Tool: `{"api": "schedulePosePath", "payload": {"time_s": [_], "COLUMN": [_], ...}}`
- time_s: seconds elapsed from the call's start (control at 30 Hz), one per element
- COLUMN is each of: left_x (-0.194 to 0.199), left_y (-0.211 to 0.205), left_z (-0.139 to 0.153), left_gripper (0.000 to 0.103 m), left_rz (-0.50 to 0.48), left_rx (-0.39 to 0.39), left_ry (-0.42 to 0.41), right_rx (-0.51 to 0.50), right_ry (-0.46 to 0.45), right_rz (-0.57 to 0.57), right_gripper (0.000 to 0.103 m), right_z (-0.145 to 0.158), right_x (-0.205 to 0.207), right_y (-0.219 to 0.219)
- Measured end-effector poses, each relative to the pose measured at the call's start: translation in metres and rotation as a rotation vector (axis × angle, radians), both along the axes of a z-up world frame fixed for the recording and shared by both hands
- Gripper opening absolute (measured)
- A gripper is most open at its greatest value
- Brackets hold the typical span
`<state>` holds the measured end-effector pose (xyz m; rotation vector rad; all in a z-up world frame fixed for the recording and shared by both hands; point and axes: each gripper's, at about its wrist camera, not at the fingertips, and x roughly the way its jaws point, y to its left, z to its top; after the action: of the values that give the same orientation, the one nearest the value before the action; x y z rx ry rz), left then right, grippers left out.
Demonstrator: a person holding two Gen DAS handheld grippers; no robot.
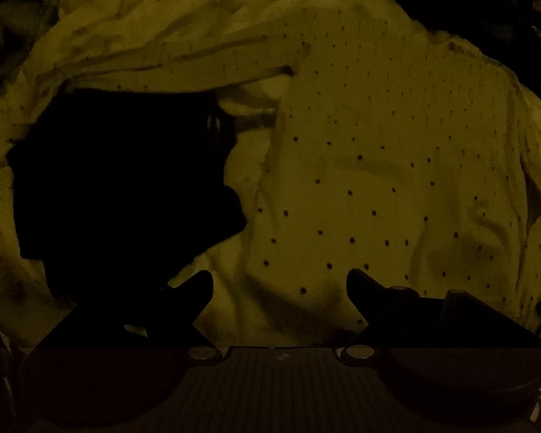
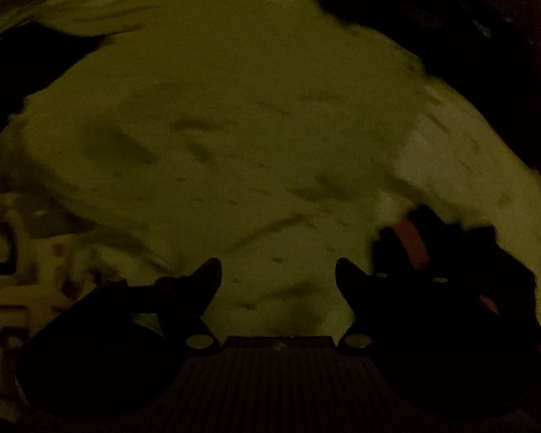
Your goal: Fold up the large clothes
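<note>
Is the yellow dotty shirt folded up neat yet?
Not yet. The yellow shirt lies rumpled, with bunched folds along its top edge.

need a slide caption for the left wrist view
Left gripper, jaws open, above a rumpled yellow dotted garment, with a dark shape at left.

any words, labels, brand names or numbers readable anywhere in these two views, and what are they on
None can be read.
Pale yellow garment with small dark dots: a dot pattern only, no lettering visible.
Dark ribbed base between the tongs: a tiny pale mark at its top edge, too small and dim to read.
Patterned cloth at the left edge of the right wrist view: dark shapes, too blurred to tell if any are letters.
</note>
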<state>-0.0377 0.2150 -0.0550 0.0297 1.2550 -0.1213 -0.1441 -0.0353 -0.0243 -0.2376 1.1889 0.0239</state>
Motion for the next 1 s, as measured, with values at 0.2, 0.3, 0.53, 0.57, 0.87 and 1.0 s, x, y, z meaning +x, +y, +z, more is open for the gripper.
{"api": "schedulePosePath", "payload": {"time_s": [0.2, 0.3, 0.53, 0.57, 0.87, 1.0], "left_x": [-0.002, -0.001, -0.003, -0.003, -0.005, -0.007], "left_y": [-0.002, 0.003, 0.017, 0.019, 0.025, 0.029], "left_z": [0.003, 0.001, -0.011, -0.012, -0.014, -0.019], "left_gripper": [0.103, 0.103, 0.103, 0.103, 0.103, 0.103], "left_rz": [-0.020, 0.013, 0.090, 0.094, 0.098, 0.110], "left_rx": [0.008, -0.005, -0.028, -0.028, -0.022, -0.017], "left_ry": [-0.015, -0.012, 0.014, 0.017, 0.017, 0.024], "right_rx": [0.002, 0.004, 0.174, 0.215, 0.060, -0.039], "right_ry": [0.220, 0.242, 0.095, 0.062, -0.360, -0.348], "right_rz": [0.076, 0.121, -0.078, -0.115, -0.705, -0.935], "right_gripper": [0.055, 0.013, 0.003, 0.003, 0.002, 0.004], "right_z": [-0.047, -0.052, 0.008, 0.020, 0.131, 0.138], "right_x": [0.007, -0.001, 0.005, 0.008, 0.030, 0.023], "right_y": [0.010, 0.006, -0.041, -0.051, -0.232, -0.300]}}
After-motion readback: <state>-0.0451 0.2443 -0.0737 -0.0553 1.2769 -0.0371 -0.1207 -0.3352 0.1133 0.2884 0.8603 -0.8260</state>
